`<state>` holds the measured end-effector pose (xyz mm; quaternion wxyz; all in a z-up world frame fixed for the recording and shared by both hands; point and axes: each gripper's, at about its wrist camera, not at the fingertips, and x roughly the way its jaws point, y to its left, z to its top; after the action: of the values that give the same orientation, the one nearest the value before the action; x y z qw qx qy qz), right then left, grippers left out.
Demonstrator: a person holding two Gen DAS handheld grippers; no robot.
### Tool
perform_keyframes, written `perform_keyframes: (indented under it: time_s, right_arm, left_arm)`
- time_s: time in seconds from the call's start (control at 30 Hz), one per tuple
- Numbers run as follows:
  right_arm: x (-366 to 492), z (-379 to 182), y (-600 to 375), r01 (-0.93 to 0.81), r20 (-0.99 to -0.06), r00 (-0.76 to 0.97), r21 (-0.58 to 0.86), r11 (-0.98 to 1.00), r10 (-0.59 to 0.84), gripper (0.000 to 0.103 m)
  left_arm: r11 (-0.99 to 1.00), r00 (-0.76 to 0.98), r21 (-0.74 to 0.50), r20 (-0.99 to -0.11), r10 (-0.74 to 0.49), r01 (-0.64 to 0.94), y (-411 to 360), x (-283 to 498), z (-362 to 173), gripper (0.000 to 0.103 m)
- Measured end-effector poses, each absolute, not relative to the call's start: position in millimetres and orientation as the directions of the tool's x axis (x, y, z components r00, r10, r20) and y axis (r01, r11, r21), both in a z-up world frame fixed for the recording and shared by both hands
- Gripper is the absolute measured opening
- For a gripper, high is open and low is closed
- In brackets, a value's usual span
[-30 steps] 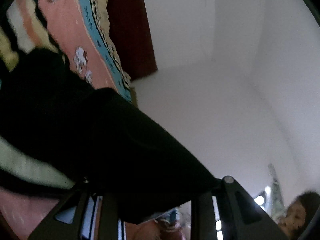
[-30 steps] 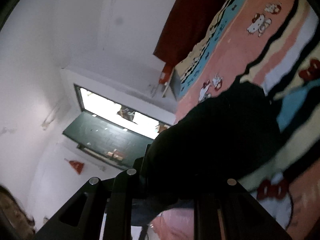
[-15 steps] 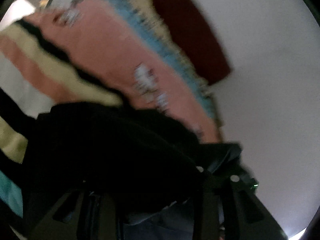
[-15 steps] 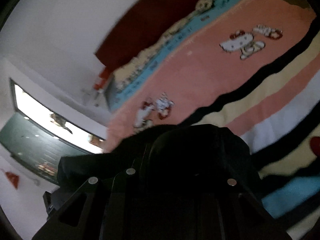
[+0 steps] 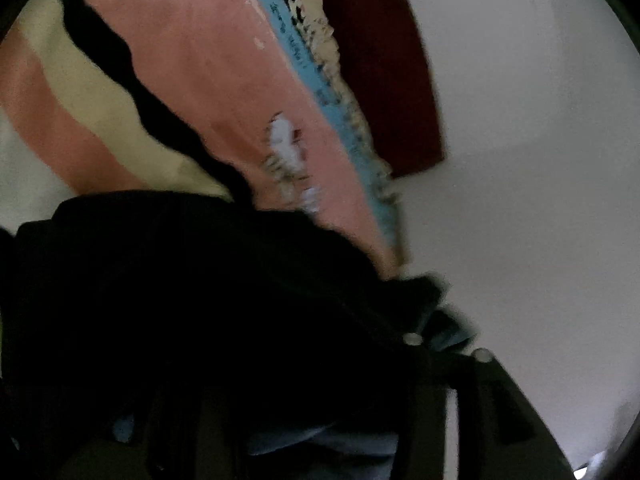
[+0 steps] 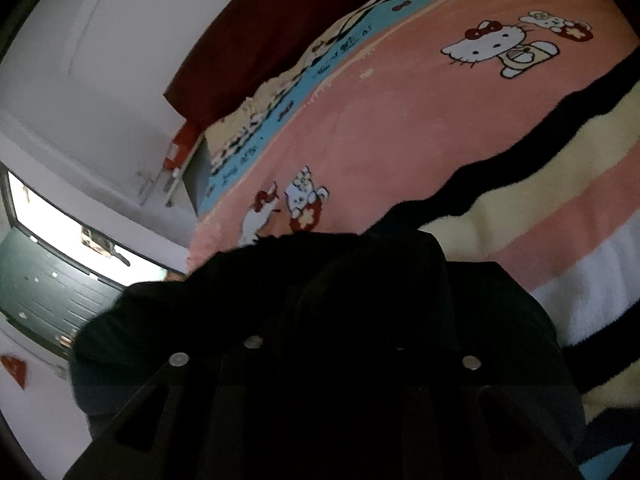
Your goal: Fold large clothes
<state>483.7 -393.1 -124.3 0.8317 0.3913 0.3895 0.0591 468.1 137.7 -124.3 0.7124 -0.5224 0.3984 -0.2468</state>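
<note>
A large black garment [image 5: 200, 280] lies bunched on the pink, cream and black striped cartoon-cat blanket [image 5: 200, 80] of a bed. It drapes over my left gripper [image 5: 312, 380], whose jaws are opening with the cloth still between them. Only the right finger [image 5: 492, 392] shows clearly. In the right wrist view the same black garment [image 6: 360, 280] covers the fingers of my right gripper [image 6: 324, 356]. Its jaws are opening too, with cloth lying loosely between them over the blanket [image 6: 440, 120].
A dark red headboard [image 5: 380, 60] stands at the bed's far end against a white wall [image 5: 520, 200]. The right wrist view shows that headboard [image 6: 260, 32], a bright window [image 6: 52, 216] at the left and a small red object [image 6: 180, 148] beside the bed.
Both grippers came down from pointing at the wall toward the bed, bringing the black garment onto the blanket. The fingers of each now stand wider apart than before.
</note>
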Motion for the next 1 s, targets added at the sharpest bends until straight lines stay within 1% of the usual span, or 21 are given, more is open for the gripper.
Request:
perform_keyframes:
  time_s: [0.03, 0.07, 0.1, 0.13, 0.2, 0.23, 0.27, 0.3, 0.37, 0.43, 0.5, 0.53, 0.67, 0.77, 0.83, 0.9, 0.93, 1.0]
  right_arm:
    - [481.6, -119.9, -394.5, 0.196, -0.586, 0.701, 0.707, 0.679, 0.408, 0.043]
    - [476.1, -110.9, -399.1, 0.175, -0.565, 0.718, 0.712, 0.681, 0.406, 0.057]
    - [470.7, -99.9, -403.4, 0.161, -0.557, 0.733, 0.699, 0.696, 0.390, 0.065]
    - [470.7, -92.9, -403.4, 0.154, -0.552, 0.742, 0.692, 0.705, 0.380, 0.078]
    - [459.0, -67.3, -409.9, 0.128, -0.525, 0.775, 0.675, 0.727, 0.351, 0.079]
    - [455.9, -58.5, -409.9, 0.119, -0.518, 0.784, 0.665, 0.737, 0.341, 0.079]
    - [448.9, -43.2, -407.7, 0.101, -0.512, 0.797, 0.638, 0.763, 0.322, 0.079]
    - [443.6, -31.2, -403.5, 0.082, -0.509, 0.803, 0.610, 0.788, 0.310, 0.079]
    - [431.4, -6.9, -383.9, 0.026, -0.513, 0.805, 0.532, 0.847, 0.297, 0.079]
    - [425.7, 4.3, -360.6, -0.017, -0.535, 0.789, 0.472, 0.881, 0.302, 0.079]
    - [425.3, 9.8, -332.1, -0.049, -0.578, 0.763, 0.396, 0.917, 0.290, 0.078]
    - [426.6, 9.9, -317.7, -0.063, -0.599, 0.750, 0.357, 0.932, 0.280, 0.078]
    - [447.0, 0.8, -267.8, -0.128, -0.684, 0.681, 0.242, 0.962, 0.263, 0.076]
    - [477.9, -19.2, -246.4, -0.154, -0.767, 0.600, 0.167, 0.974, 0.226, 0.076]
    - [496.4, -36.6, -242.0, -0.151, -0.806, 0.568, 0.096, 0.984, 0.166, 0.076]
    - [512.4, -53.4, -246.5, -0.134, -0.825, 0.548, 0.078, 0.988, 0.139, 0.076]
    - [516.5, -58.4, -250.0, -0.126, -0.828, 0.545, 0.079, 0.989, 0.136, 0.077]
    - [531.2, -74.0, -261.2, -0.098, -0.834, 0.536, 0.093, 0.991, 0.131, 0.083]
  left_arm:
    - [0.280, 0.578, -0.959, -0.257, -0.775, -0.050, 147.1, 464.6, -117.9, 0.059]
    - [0.237, 0.604, -0.971, -0.206, -0.770, -0.030, 160.2, 461.1, -108.3, 0.063]
    - [0.221, 0.622, -0.975, -0.184, -0.761, -0.018, 171.2, 451.2, -96.9, 0.063]
    - [0.212, 0.641, -0.977, -0.167, -0.749, -0.007, 181.0, 448.1, -87.9, 0.064]
    - [0.234, 0.688, -0.972, -0.161, -0.708, 0.013, 201.0, 439.0, -65.7, 0.065]
    - [0.281, 0.706, -0.960, -0.187, -0.683, 0.017, 208.1, 433.1, -52.6, 0.065]
    - [0.345, 0.711, -0.939, -0.234, -0.663, 0.012, 209.4, 429.1, -42.0, 0.066]
    - [0.439, 0.705, -0.899, -0.304, -0.641, 0.011, 204.7, 424.0, -27.8, 0.066]
    - [0.579, 0.661, -0.815, -0.417, -0.624, 0.032, 182.5, 419.6, -10.2, 0.066]
    - [0.663, 0.622, -0.747, -0.494, -0.608, 0.056, 155.5, 421.1, -3.3, 0.066]
    - [0.752, 0.578, -0.651, -0.578, -0.576, 0.099, 116.8, 425.3, -0.2, 0.066]
    - [0.790, 0.556, -0.602, -0.617, -0.556, 0.122, 94.9, 429.3, -1.1, 0.066]
    - [0.870, 0.496, -0.447, -0.718, -0.488, 0.209, 25.5, 452.4, -12.5, 0.066]
    - [0.924, 0.472, -0.319, -0.795, -0.381, 0.210, -12.0, 485.9, -33.9, 0.066]
    - [0.943, 0.467, -0.270, -0.820, -0.330, 0.192, -21.3, 509.3, -54.2, 0.067]
    - [0.958, 0.454, -0.231, -0.845, -0.284, 0.169, -26.3, 529.8, -71.6, 0.068]
    - [0.962, 0.444, -0.219, -0.854, -0.270, 0.165, -28.0, 538.5, -77.7, 0.071]
    - [0.968, 0.430, -0.193, -0.869, -0.244, 0.158, -32.8, 552.0, -87.3, 0.073]
